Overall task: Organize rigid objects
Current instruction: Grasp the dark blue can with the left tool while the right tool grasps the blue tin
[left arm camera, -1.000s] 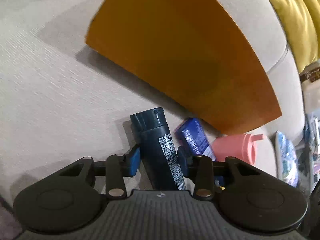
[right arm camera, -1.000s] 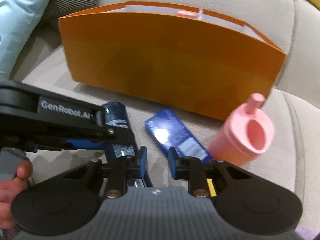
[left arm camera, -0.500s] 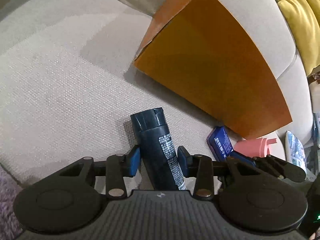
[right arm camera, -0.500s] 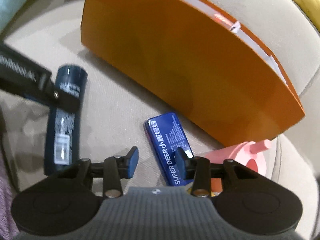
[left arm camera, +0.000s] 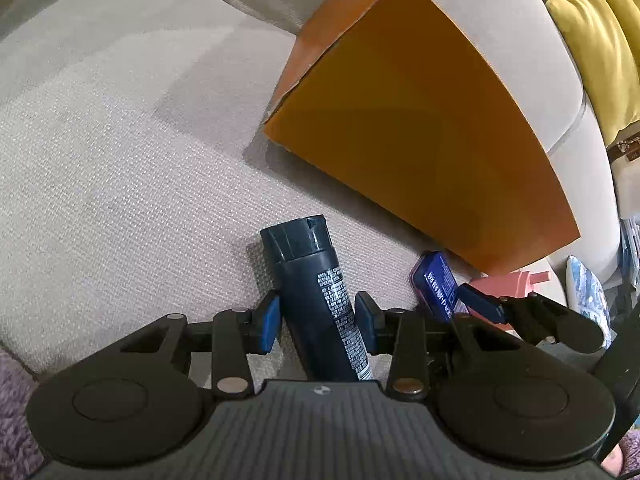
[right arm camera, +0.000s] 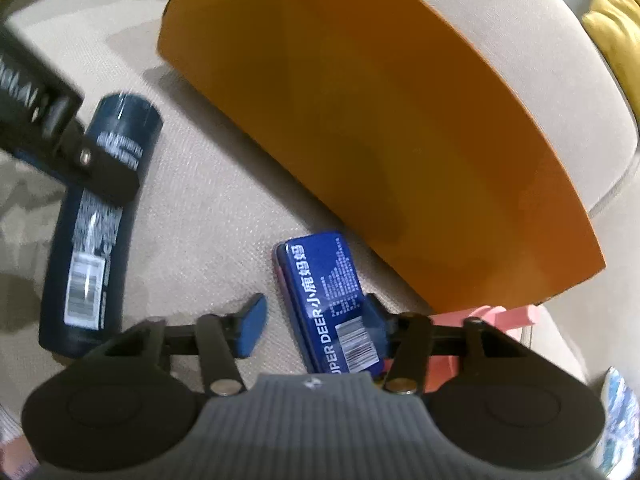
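Observation:
A dark navy spray can (left arm camera: 318, 300) lies on the beige sofa seat, also seen in the right wrist view (right arm camera: 96, 220). My left gripper (left arm camera: 316, 322) straddles the can with both blue pads beside it; a small gap shows on the left side. A blue "SUPER DEER" tin (right arm camera: 328, 304) lies beside an orange box (right arm camera: 380, 120). My right gripper (right arm camera: 316, 326) is open around the tin, its right pad near the tin's edge, its left pad apart. The tin (left arm camera: 436, 284) and box (left arm camera: 420, 140) also show in the left wrist view.
A pink cup (left arm camera: 508, 284) lies behind the tin, next to the orange box's corner. The sofa backrest (left arm camera: 500, 40) rises behind the box. A yellow cushion (left arm camera: 592, 40) sits at far right. A purple rug edge (left arm camera: 16, 420) is at lower left.
Both grippers have pulled back and swung left. The right gripper opened wider and came down around the blue tin. The left gripper stays around the can.

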Available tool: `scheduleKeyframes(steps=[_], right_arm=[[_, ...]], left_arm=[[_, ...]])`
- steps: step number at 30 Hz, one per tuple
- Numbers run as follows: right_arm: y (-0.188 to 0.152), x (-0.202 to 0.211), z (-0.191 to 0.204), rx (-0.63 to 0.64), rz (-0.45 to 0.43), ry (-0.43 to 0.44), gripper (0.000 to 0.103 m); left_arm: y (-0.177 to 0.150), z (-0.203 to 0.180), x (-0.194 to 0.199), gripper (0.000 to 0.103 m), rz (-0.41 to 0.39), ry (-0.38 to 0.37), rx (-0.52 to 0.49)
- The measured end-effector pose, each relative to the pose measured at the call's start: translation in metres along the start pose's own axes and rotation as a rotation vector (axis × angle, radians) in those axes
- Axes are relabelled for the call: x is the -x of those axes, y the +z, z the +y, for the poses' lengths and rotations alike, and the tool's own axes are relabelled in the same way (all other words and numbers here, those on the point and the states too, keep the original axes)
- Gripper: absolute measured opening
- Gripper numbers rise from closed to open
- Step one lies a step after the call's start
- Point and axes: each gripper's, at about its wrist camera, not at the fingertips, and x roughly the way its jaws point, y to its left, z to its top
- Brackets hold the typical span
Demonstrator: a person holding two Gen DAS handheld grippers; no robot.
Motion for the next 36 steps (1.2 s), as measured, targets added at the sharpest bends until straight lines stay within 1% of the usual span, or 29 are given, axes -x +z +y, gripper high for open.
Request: scheduleKeyframes(steps=[2,4,5,6,8,9,11,13,14,15,16,17,19,21,22,23,24,26,30,31,32,33,36], right_arm=[[0.002,0.002,0.002,0.005,-0.001,0.007,0.034],[0.004,0.008,0.003,0.007,-0.012,0.017,0.024],[0.005,0.012,0.003,0.001,-0.027,0.033,0.007],[0.008,0.016,0.003,-0.013,-0.030,0.056,0.000],[0.013,0.019,0.001,-0.068,-0.014,0.110,0.000],[0.015,0.021,0.001,-0.082,-0.017,0.112,0.000],[0.015,0.026,0.004,-0.059,-0.039,0.088,0.000],[0.013,0.026,0.008,0.010,-0.018,0.060,0.007],[0.012,0.023,0.011,0.048,-0.013,0.041,0.017],[0.011,0.024,0.010,0.077,-0.009,0.022,0.035],[0.010,0.020,0.012,0.112,0.007,0.015,0.040],[0.009,0.017,0.011,0.129,0.023,0.022,0.042],[0.006,0.011,0.012,0.142,0.031,0.027,0.042],[0.006,0.007,0.014,0.150,0.027,0.013,0.046],[0.003,0.008,0.008,0.149,0.026,0.006,0.048],[0.003,0.006,0.007,0.144,0.024,0.003,0.052],[0.004,0.000,0.004,0.127,0.020,0.010,0.053],[0.004,-0.003,-0.003,0.076,0.014,0.032,0.053],[0.005,-0.002,-0.015,0.012,0.009,0.044,0.045],[0.006,0.000,-0.017,0.008,-0.002,0.053,0.036],[0.007,0.008,-0.015,0.020,-0.033,0.041,0.025],[0.010,0.015,-0.014,0.034,-0.039,0.035,0.021],[0.015,0.030,-0.023,-0.084,-0.044,0.158,0.020]], left_arm=[[0.000,-0.001,0.001,0.045,-0.002,-0.001,0.000],[-0.001,-0.003,-0.001,0.045,-0.004,-0.001,0.002],[-0.002,-0.002,0.001,0.045,-0.005,-0.002,0.003],[-0.002,-0.001,0.001,0.045,-0.007,-0.003,0.003],[-0.004,-0.001,0.001,0.045,-0.010,-0.002,0.005],[-0.004,-0.001,0.001,0.045,-0.010,-0.002,0.005],[-0.004,-0.001,0.000,0.045,-0.011,-0.004,0.006],[-0.004,-0.001,-0.001,0.045,-0.010,-0.005,0.007],[-0.004,-0.001,-0.001,0.045,-0.010,-0.004,0.009],[-0.004,-0.001,-0.001,0.045,-0.009,-0.003,0.009],[-0.004,-0.001,-0.001,0.045,-0.009,-0.004,0.009],[-0.004,-0.001,-0.001,0.045,-0.009,-0.005,0.009],[-0.004,-0.001,-0.001,0.045,-0.009,-0.006,0.009],[-0.003,-0.002,-0.002,0.045,-0.007,-0.003,0.007],[-0.003,-0.002,-0.003,0.045,-0.007,-0.002,0.005],[-0.003,-0.003,-0.003,0.045,-0.007,-0.002,0.004],[-0.003,-0.003,-0.004,0.045,-0.006,-0.002,0.004],[-0.003,-0.004,-0.004,0.045,-0.006,-0.003,0.003],[-0.002,-0.009,-0.005,0.045,-0.009,0.000,-0.006],[-0.003,-0.009,-0.006,0.045,-0.009,-0.001,-0.005],[-0.003,-0.009,-0.006,0.045,-0.011,-0.003,-0.005],[-0.003,-0.010,-0.006,0.045,-0.011,-0.004,-0.006],[-0.004,-0.009,-0.006,0.045,-0.012,-0.003,-0.009]])
